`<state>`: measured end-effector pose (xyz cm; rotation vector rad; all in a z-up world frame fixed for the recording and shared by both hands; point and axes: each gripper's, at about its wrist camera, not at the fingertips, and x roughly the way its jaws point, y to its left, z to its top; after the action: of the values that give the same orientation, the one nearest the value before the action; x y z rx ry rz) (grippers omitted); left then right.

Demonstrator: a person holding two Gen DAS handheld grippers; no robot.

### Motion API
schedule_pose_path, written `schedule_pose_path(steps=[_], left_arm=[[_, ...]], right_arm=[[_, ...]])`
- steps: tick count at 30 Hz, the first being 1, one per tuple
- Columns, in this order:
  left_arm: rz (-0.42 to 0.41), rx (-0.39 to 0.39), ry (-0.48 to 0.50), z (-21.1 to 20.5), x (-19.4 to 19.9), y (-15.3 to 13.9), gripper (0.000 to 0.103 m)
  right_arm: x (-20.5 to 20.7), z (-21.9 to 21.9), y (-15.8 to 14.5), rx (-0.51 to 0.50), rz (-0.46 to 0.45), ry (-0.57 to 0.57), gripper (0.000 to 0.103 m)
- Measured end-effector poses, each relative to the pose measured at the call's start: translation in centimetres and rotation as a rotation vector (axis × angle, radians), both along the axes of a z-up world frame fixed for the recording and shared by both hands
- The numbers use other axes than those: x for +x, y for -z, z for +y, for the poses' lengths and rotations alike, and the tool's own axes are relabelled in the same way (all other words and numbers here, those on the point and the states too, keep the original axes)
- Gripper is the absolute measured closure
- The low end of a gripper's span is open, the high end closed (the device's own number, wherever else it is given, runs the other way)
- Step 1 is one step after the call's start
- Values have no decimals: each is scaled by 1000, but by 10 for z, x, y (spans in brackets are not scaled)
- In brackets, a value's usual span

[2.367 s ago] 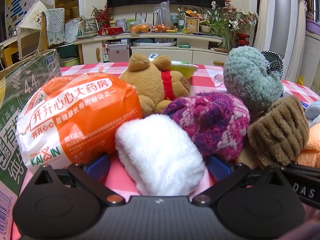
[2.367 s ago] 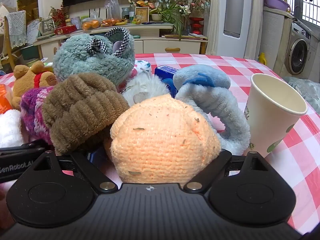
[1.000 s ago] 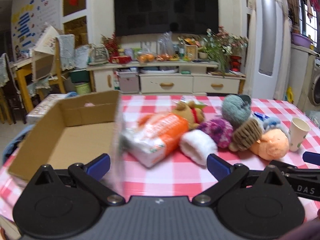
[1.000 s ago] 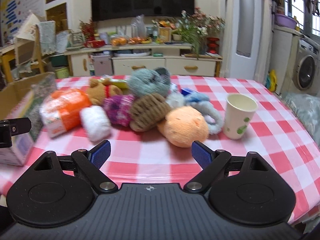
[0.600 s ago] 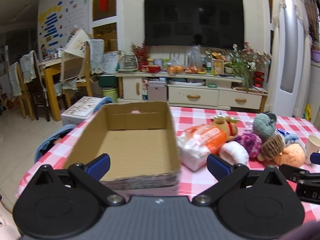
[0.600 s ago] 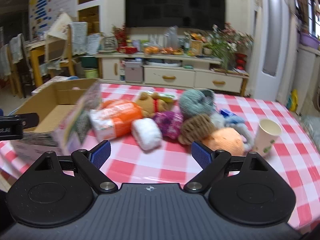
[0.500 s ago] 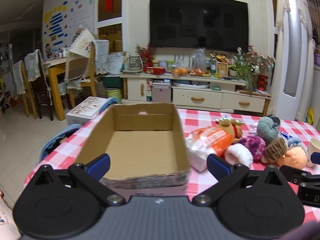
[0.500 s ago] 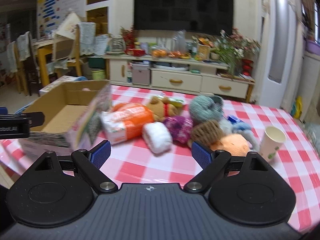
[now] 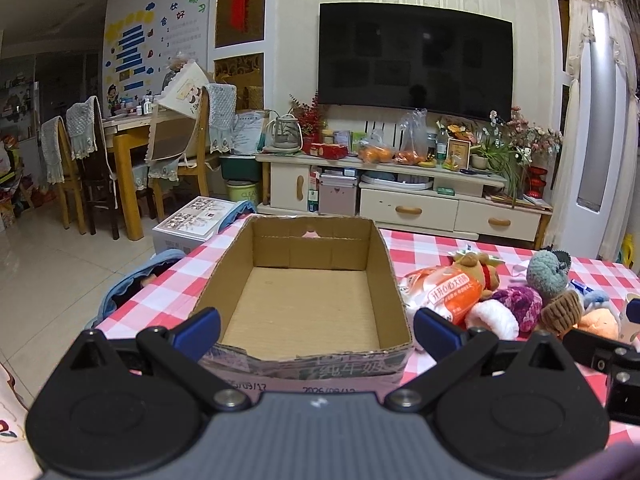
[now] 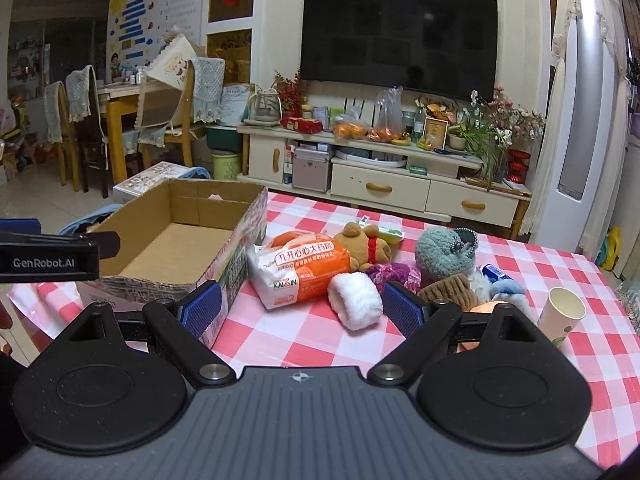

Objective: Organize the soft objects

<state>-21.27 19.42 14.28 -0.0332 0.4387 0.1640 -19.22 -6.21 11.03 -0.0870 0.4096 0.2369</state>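
Cardboard box (image 9: 308, 304) ahead of left gripper (image 9: 316, 330), apart

Background from my feed: black TV (image 9: 415, 55) on the far wall, cream TV cabinet (image 9: 404, 196) under it loaded with fruit bags (image 9: 394, 152), a glass kettle (image 9: 286, 136) and a flower plant (image 9: 508, 142). Far left: yellow dining table (image 9: 132, 148) with wooden chairs (image 9: 76, 160), lace covers on the backs. White standing air conditioner (image 9: 600, 140) far right. Paper cup (image 10: 563, 316) upright on the red-checked tablecloth (image 10: 288, 340), near right. White printed box (image 9: 192, 226) on the floor, left of the table.
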Motion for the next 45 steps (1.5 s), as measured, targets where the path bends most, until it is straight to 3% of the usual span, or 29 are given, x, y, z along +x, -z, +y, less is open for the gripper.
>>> schedule_pose_path(steps=[12, 18, 25, 30, 35, 41, 45], left_arm=[[-6, 18, 50, -18, 0, 1, 1], [9, 44, 125, -44, 9, 8, 1], [58, 74, 257, -85, 29, 24, 2], [87, 95, 339, -118, 54, 39, 5], [149, 71, 373, -147, 85, 61, 13], [214, 25, 361, -170, 132, 88, 18], [247, 5, 315, -176, 161, 102, 22]], right_arm=[[-7, -18, 15, 66, -65, 43, 0], [1, -46, 41, 45, -84, 175, 0], [27, -95, 77, 62, -13, 327, 0], [45, -119, 95, 40, 13, 384, 0], [71, -141, 98, 113, 52, 392, 0], [96, -157, 104, 164, 96, 381, 0], [109, -153, 105, 145, 106, 363, 0]])
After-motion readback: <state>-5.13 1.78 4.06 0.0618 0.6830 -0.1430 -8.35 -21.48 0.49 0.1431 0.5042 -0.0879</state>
